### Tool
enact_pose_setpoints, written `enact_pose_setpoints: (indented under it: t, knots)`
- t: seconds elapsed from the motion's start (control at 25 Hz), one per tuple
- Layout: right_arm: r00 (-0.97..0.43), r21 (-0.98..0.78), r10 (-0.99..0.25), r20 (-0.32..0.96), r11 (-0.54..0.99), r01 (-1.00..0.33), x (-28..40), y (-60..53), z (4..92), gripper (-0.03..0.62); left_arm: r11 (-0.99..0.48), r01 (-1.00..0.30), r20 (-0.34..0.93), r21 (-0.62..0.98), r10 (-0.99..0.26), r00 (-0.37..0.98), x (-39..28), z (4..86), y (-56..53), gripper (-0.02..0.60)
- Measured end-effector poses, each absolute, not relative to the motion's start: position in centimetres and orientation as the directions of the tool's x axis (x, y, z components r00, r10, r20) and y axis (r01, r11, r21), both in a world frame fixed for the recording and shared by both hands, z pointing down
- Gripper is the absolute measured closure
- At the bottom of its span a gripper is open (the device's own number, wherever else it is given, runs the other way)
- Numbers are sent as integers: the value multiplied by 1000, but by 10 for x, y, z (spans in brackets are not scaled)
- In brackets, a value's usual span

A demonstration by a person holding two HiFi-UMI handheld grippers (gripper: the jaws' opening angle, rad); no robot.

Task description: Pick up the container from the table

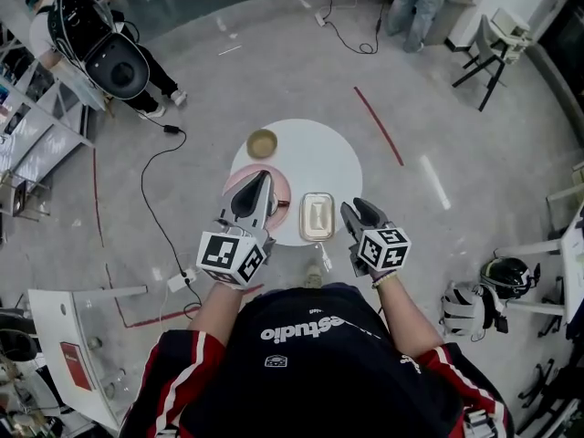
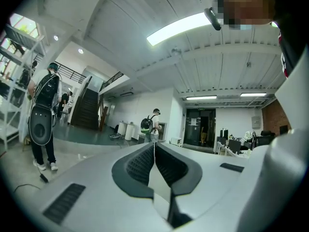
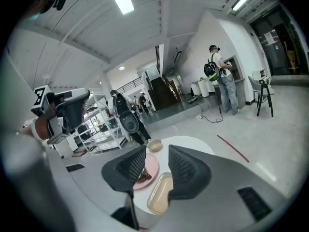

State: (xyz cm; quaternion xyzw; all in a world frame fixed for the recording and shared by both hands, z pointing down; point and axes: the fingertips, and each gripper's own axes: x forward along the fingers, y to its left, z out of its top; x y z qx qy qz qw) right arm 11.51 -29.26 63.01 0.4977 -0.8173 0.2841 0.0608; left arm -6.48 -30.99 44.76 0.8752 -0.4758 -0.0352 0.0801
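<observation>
The container (image 1: 317,216), a shallow rectangular translucent tub, lies at the near edge of the round white table (image 1: 319,158). In the right gripper view the container (image 3: 159,195) shows low between the jaws. My right gripper (image 1: 359,210) hovers just right of it, open and empty; its jaws (image 3: 157,162) stand apart. My left gripper (image 1: 259,185) hangs over the pink plate (image 1: 274,190) left of the container and hides part of it. In the left gripper view the left gripper (image 2: 154,149) points level across the room, shut on nothing.
An olive bowl (image 1: 262,143) sits at the table's far left. Something dark lies on the pink plate (image 3: 150,170). Cables (image 1: 151,176) and a red tape line (image 1: 379,124) cross the floor. A person with a backpack (image 1: 100,39) stands far left, a chair (image 1: 493,48) far right, helmets (image 1: 484,295) near right.
</observation>
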Motion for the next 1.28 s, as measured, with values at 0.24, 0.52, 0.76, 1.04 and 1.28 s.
enact_pose_setpoints:
  t: [0.24, 0.52, 0.76, 1.04, 1.28]
  knots:
    - [-542, -433, -707, 454, 356, -828, 117, -300, 681, 441, -516, -843, 17, 154, -851, 524, -56, 454, -324, 554]
    - [-583, -497, -632, 511, 335, -800, 118, -307, 733, 441, -499, -856, 28, 135, -861, 507, -44, 462, -333, 554]
    - [-593, -547, -607, 529, 291, -785, 126, -316, 770, 441, -492, -861, 34, 124, -866, 500, -37, 467, -338, 554]
    - [-617, -601, -560, 553, 246, -761, 129, -315, 814, 440, -489, -865, 39, 109, -868, 495, -33, 470, -332, 554]
    - [-616, -624, -551, 563, 205, -754, 132, -313, 838, 439, -500, -861, 52, 88, -861, 505, -28, 473, -322, 554]
